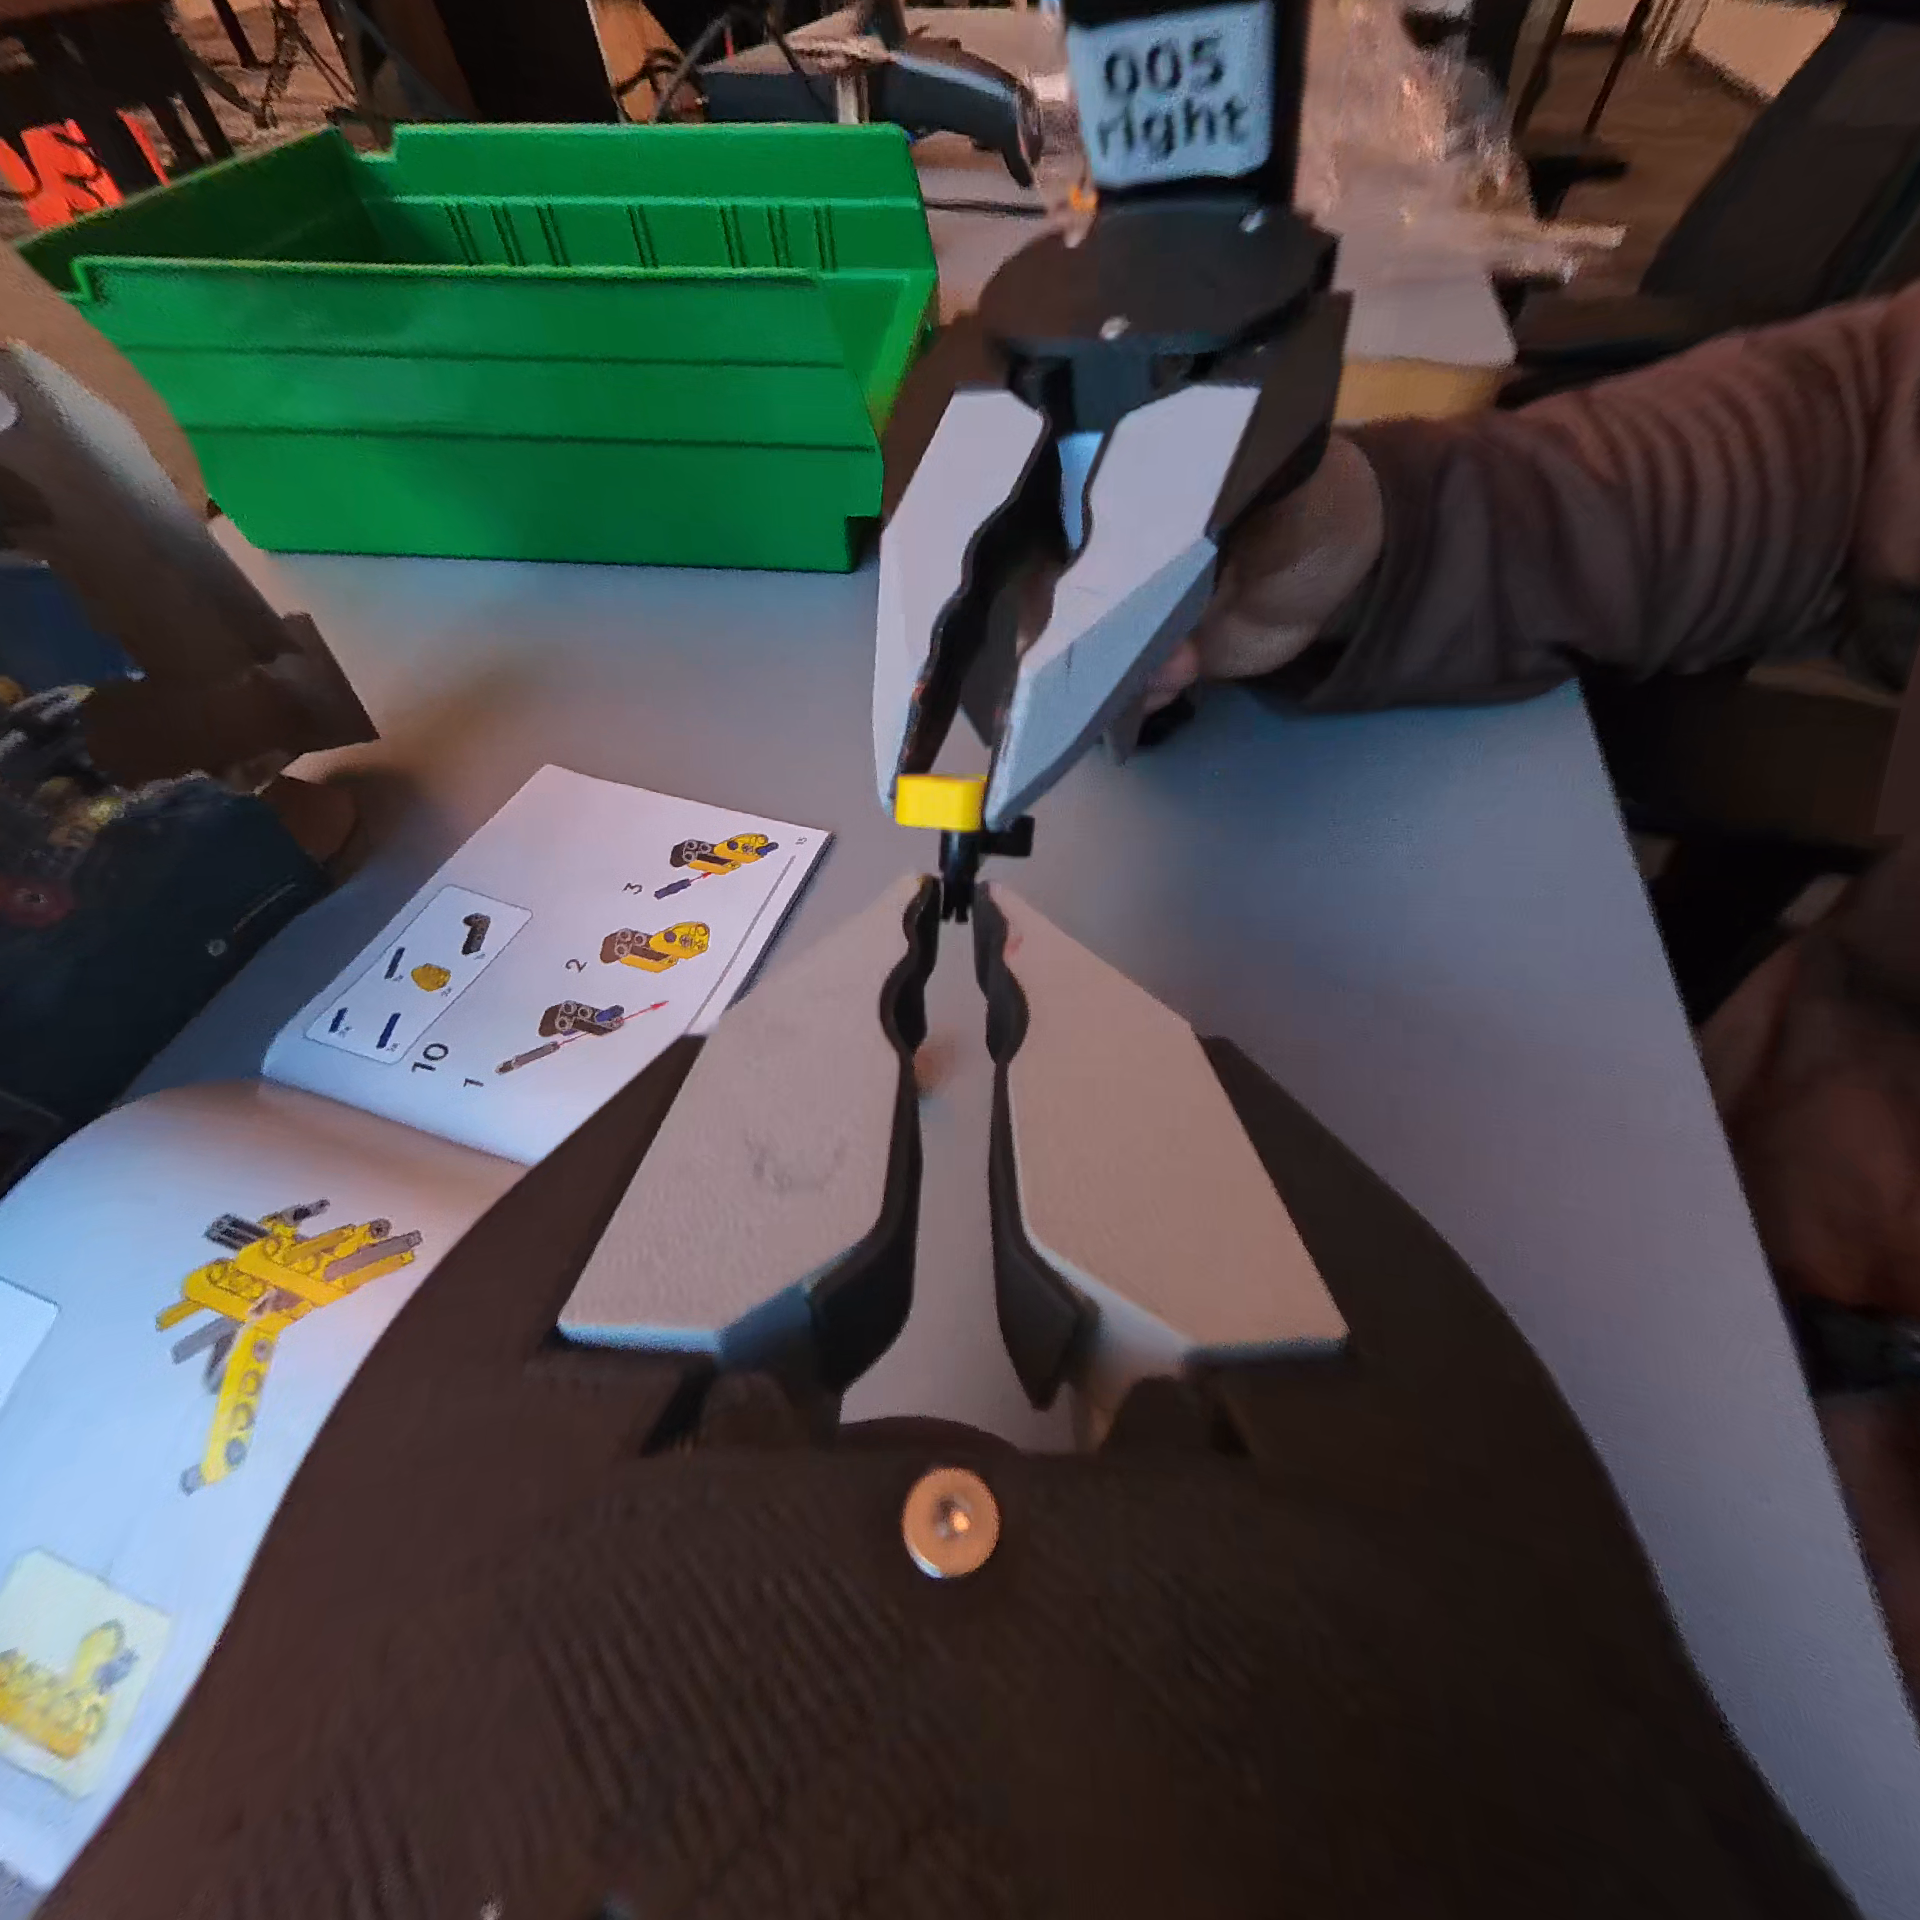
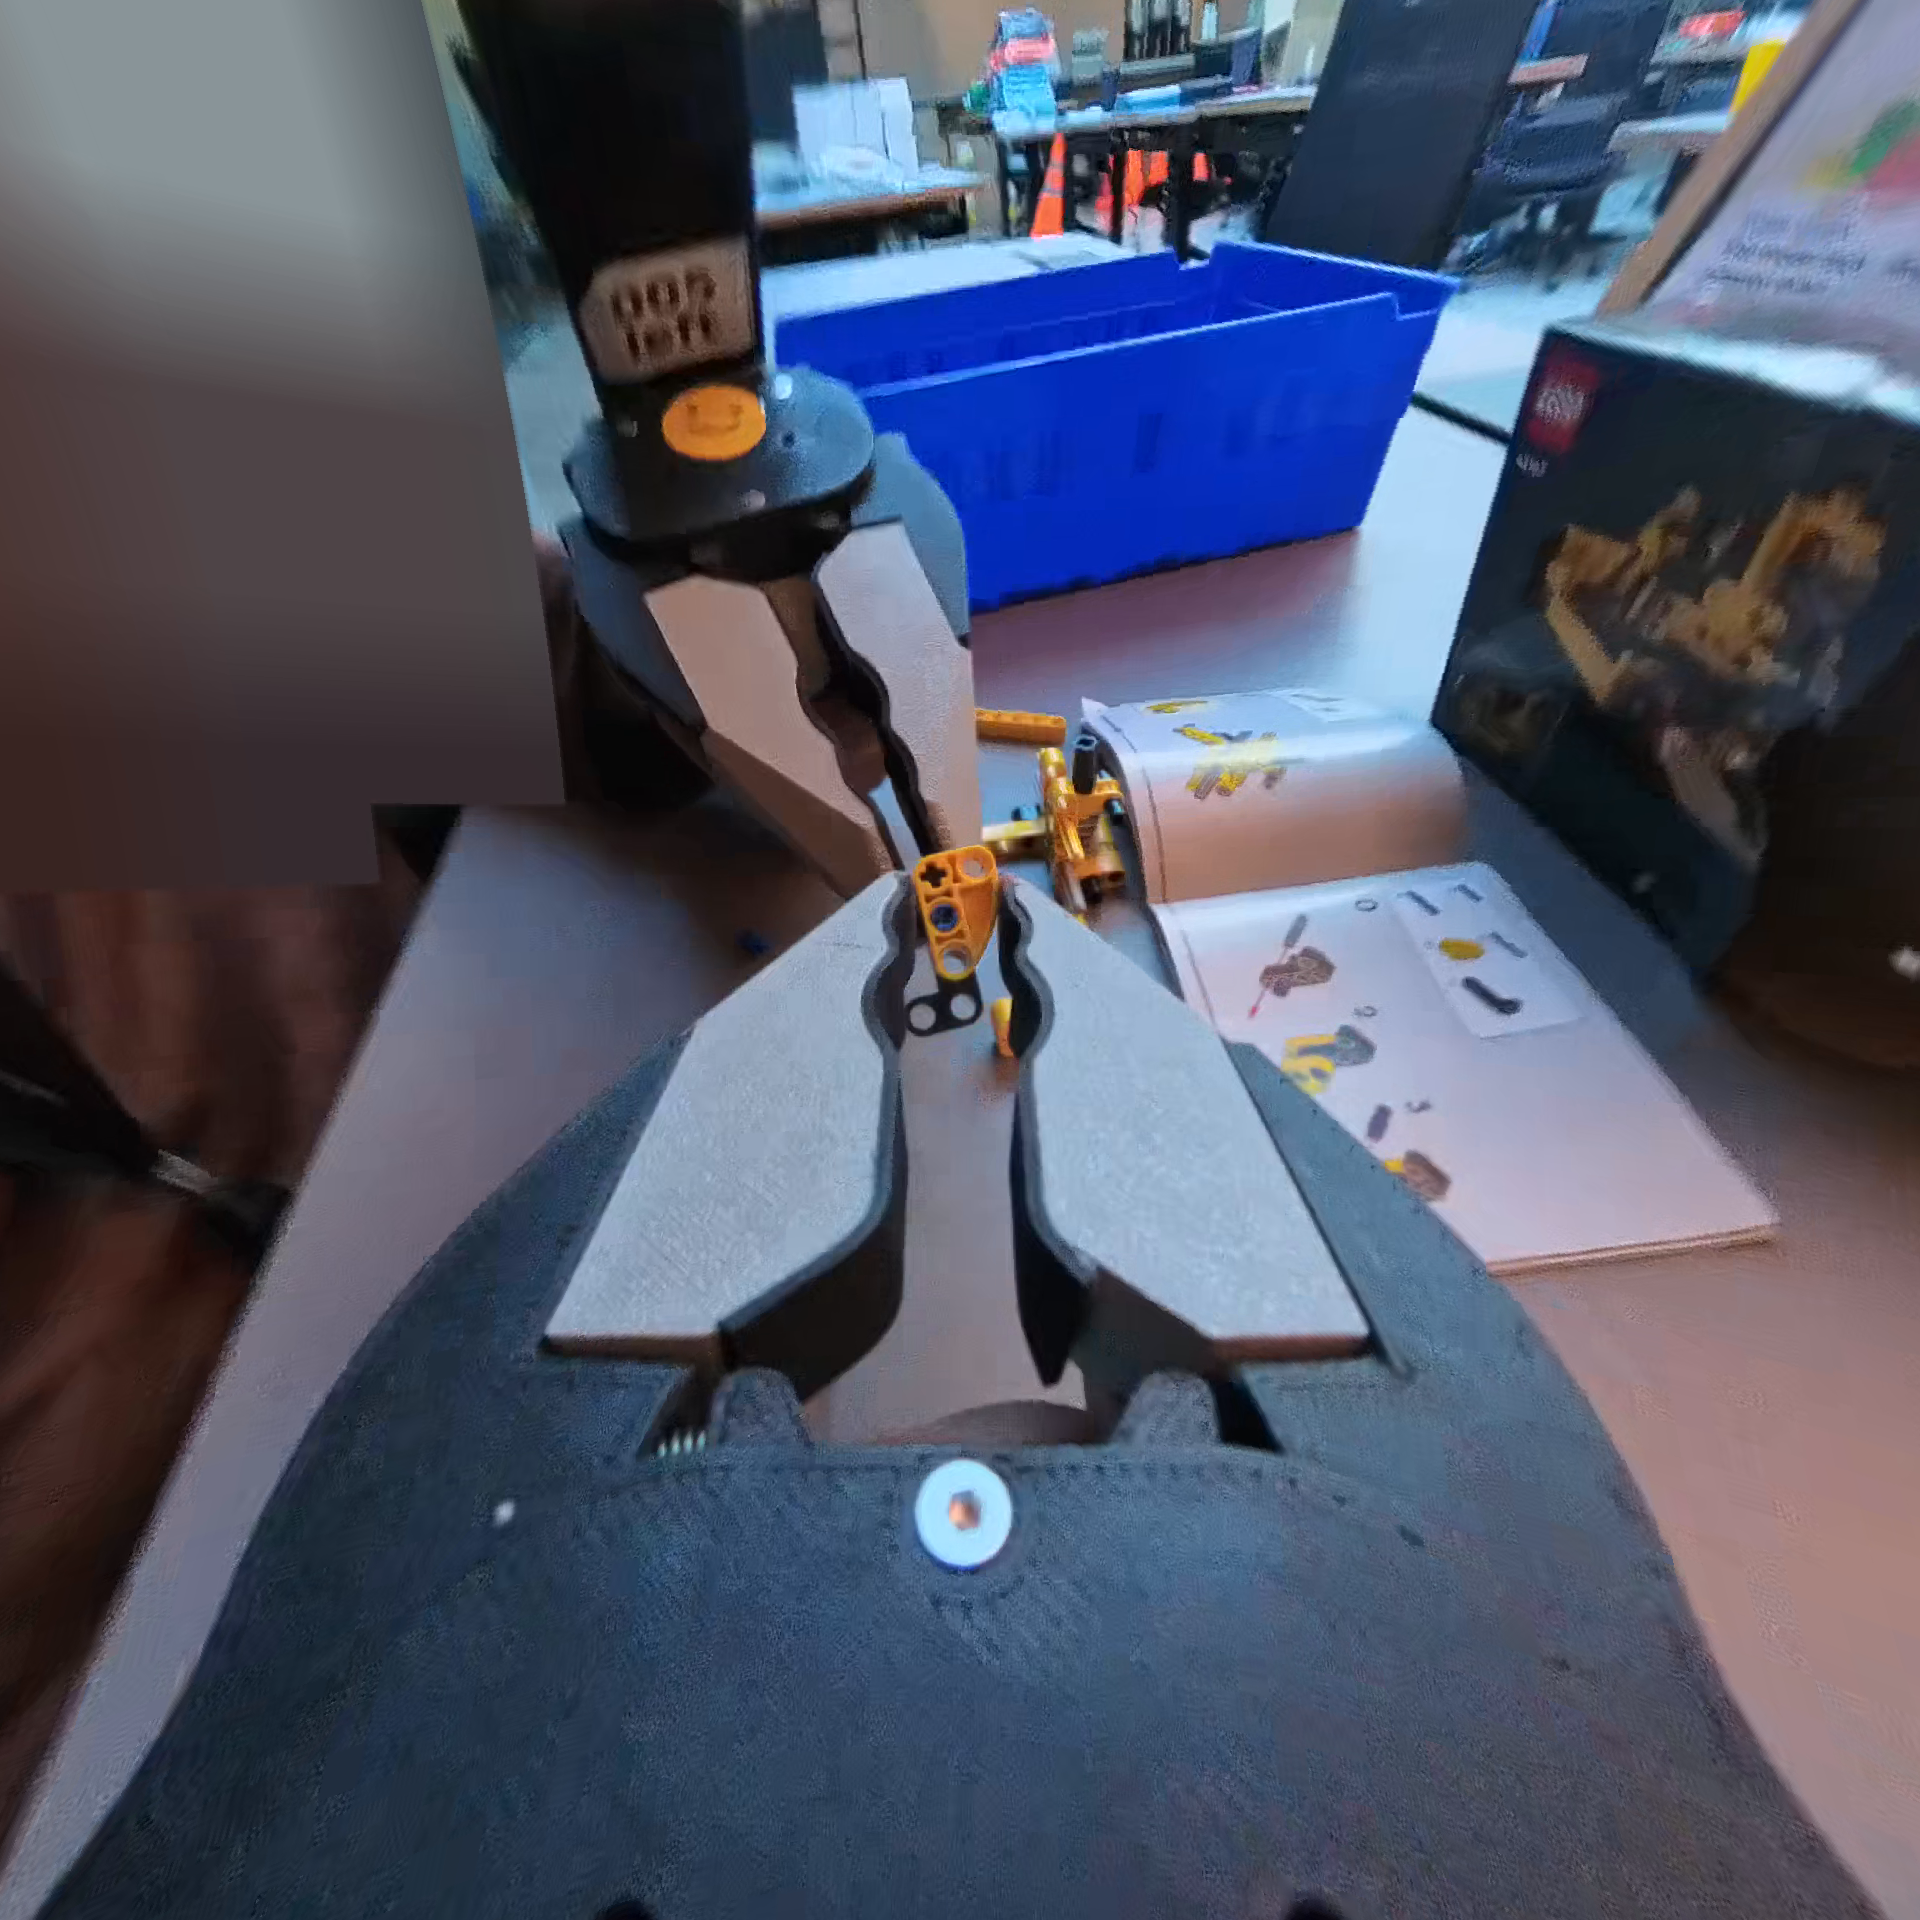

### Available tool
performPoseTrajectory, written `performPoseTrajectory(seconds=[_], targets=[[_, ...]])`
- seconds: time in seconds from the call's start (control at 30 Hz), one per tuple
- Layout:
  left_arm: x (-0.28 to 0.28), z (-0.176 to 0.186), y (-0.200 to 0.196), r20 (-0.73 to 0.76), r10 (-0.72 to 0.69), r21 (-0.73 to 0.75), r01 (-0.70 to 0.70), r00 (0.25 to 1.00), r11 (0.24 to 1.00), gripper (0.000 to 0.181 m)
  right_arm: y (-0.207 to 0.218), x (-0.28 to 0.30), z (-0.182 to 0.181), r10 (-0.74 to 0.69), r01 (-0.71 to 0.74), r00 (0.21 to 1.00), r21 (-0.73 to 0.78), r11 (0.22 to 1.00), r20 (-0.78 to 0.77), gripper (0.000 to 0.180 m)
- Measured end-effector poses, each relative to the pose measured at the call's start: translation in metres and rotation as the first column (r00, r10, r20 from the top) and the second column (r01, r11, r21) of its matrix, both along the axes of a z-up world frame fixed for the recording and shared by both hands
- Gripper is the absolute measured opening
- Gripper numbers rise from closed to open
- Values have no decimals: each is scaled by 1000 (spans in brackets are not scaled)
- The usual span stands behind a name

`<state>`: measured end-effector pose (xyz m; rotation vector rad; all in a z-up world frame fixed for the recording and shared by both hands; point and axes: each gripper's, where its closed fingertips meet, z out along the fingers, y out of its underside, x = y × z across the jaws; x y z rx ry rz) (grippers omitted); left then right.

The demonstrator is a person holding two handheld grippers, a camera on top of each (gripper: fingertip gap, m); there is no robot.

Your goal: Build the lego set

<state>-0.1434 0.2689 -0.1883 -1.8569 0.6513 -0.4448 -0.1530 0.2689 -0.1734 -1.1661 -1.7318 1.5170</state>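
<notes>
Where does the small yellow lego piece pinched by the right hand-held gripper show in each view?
Left wrist view: yellow lego piece just above centre, between the far gripper's tips.
Right wrist view: the same piece just above centre, between this view's own tips.
Shared landmark: the open instruction booklet on the table.

Setting: shared workshop or lab space. Evidence: grey bench [image 1: 1299,1039] carrying a green plastic parts bin [image 1: 540,353] and a blue plastic parts bin [image 2: 1122,416]; further rows of cluttered worktables [image 2: 1143,114] behind; orange traffic cones [image 2: 1051,187] on the floor; black office chair [image 2: 1558,156]; cables and dark equipment [image 1: 727,62] at the far edge.
</notes>
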Motion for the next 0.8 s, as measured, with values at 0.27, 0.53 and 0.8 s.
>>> performPoseTrajectory(seconds=[0.27, 0.53, 0.8], targets=[[-4, 6, 3, 191, 34, -109, -13, 981, 994, 25, 22, 2, 19, 34, -28, 999, -421, 906, 7, 12], [6, 10, 0, 253, 2, -116, 29, 967, 993, 6, -4, -6, 8, 103, -59, 991, -414, 908, 85, 12], [-2, 14, 2, 469, 47, -223, 67, 882, 972, 4, 8, -3, 6, 49, -21, 996, -316, 948, 80, 9]])
